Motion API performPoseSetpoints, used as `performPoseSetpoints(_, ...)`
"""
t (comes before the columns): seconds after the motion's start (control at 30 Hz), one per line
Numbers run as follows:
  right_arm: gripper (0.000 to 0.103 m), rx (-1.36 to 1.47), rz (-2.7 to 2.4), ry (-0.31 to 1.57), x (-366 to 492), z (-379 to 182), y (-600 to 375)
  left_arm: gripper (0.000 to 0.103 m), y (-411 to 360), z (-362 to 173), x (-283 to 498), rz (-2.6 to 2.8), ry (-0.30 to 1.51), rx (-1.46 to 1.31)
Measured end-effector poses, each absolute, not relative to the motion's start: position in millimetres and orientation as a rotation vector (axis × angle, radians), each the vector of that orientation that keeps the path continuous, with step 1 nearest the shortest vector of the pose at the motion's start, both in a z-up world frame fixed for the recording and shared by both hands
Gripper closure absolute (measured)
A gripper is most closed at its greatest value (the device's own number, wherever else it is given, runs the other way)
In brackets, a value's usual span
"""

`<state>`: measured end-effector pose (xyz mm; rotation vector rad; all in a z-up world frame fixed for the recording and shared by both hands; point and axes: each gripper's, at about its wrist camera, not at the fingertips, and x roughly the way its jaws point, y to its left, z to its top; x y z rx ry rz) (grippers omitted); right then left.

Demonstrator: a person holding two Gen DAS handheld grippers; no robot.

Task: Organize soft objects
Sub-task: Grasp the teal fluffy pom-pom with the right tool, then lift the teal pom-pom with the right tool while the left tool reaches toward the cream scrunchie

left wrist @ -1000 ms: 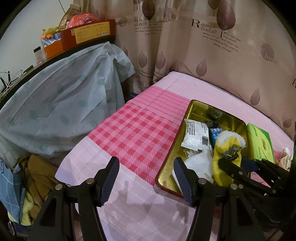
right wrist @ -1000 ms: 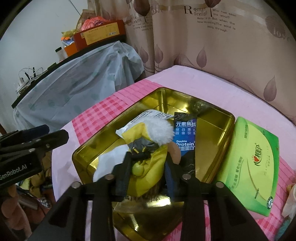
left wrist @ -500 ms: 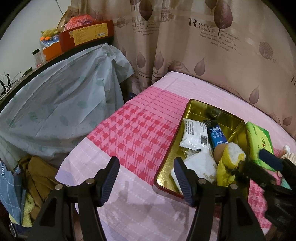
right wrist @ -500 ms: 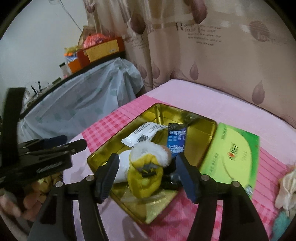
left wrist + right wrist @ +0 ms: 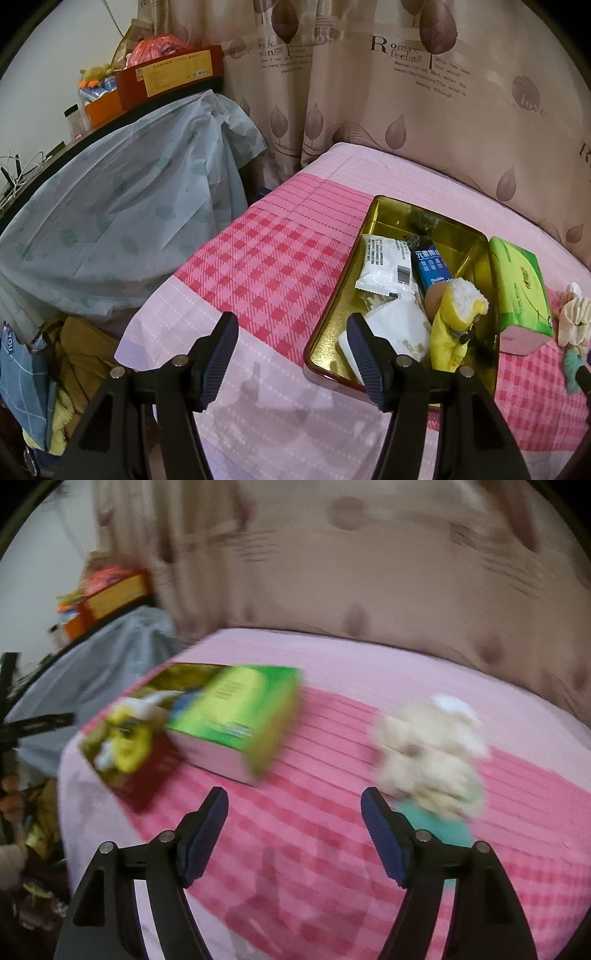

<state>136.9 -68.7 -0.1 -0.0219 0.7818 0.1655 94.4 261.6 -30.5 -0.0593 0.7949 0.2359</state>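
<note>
A yellow and white soft toy (image 5: 456, 325) lies in the gold tin (image 5: 332, 317) on the pink bed, among white packets (image 5: 384, 267) and a blue packet (image 5: 430, 264). It also shows, blurred, in the right wrist view (image 5: 125, 734). My left gripper (image 5: 290, 354) is open and empty over the bed, left of the tin. My right gripper (image 5: 295, 830) is open and empty above the pink cover. A cream fluffy soft toy (image 5: 432, 753) on a teal piece (image 5: 436, 823) lies just right of its right finger; it also shows in the left wrist view (image 5: 572, 317).
A green tissue pack (image 5: 517, 291) lies against the tin's right side, seen too in the right wrist view (image 5: 240, 709). A curtain (image 5: 406, 92) hangs behind the bed. A plastic-covered shelf (image 5: 122, 206) with boxes stands left. Clothes (image 5: 74, 354) are piled by the bed's left edge.
My right gripper has let go of the yellow toy, left it in the tin, and swung right toward the cream toy. My left gripper has stayed put.
</note>
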Motion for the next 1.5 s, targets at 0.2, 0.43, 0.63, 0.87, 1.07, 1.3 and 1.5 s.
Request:
performPoseSetpoints(0.2,0.025,-0.020,0.070,0.845,131.8,-23.3,-118.6,0.040,258.5,-27.6,91.2,0.217,0.780,-0.053)
performPoseSetpoints(0.43,0.019,-0.031,0.066,0.896,148.5,-49.9,-136.7,0.040,255.4,-29.2,92.9,0.210,0.786,-0.040)
performPoseSetpoints(0.63,0.019,-0.035,0.065,0.910,168.9,-62.8,-141.9,0.040,254.4,-32.2,97.6,0.217,0.802,-0.031)
performPoseSetpoints(0.87,0.068,-0.043,0.090,0.891,166.2,-60.3,-135.9,0.040,238.8,-34.6,98.8,0.194,0.804,0.030)
performPoseSetpoints(1.07,0.073,-0.012,0.102,0.888,144.0,-59.8,-141.8,0.040,203.8,-31.2,90.5,0.129,0.777,0.112)
performPoseSetpoints(1.3,0.074,-0.004,0.035,0.900,127.3,-60.9,-167.0,0.040,139.3,-26.8,83.9,-0.076,0.783,0.109)
performPoseSetpoints(1.5,0.074,0.030,-0.067,0.887,109.1,-64.0,-209.8,0.040,66.8,-26.7,88.7,-0.284,0.806,0.130)
